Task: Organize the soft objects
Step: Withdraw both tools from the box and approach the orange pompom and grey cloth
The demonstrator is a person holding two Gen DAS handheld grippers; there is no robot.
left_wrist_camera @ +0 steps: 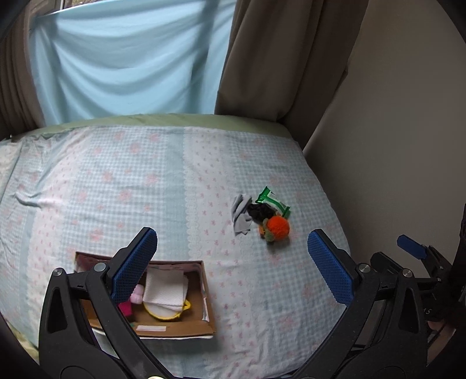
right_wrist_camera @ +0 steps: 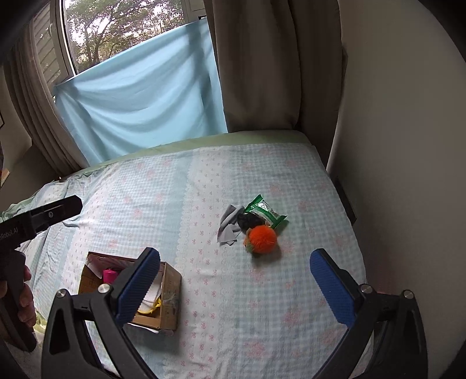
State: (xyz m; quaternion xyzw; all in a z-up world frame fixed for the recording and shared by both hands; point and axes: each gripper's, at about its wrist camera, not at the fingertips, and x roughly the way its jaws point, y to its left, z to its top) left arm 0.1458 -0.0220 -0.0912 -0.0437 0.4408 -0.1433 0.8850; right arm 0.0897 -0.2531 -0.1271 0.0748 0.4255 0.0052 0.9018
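Both my hand-held grippers, left [left_wrist_camera: 233,262] and right [right_wrist_camera: 236,280], hang spread and empty; next I reach far-right for the orange pom-pom [right_wrist_camera: 263,236], then the box [right_wrist_camera: 169,291].

Bedspread [right_wrist_camera: 262,291]: pale blue gingham with pink flowers, a white strip of small bows down the middle; creased at far left.
Green sheet [right_wrist_camera: 204,140]: thin band showing at the far edge of the bed.
Blue cloth [right_wrist_camera: 139,102]: light blue, hung slack across the lower window, deep folds.
Curtains [right_wrist_camera: 262,64]: beige, heavy; one panel far right, another far left beside the window.
Window [right_wrist_camera: 116,26]: far left, trees outside.
Wall [right_wrist_camera: 407,145]: plain, off-white, along the right side of the bed.
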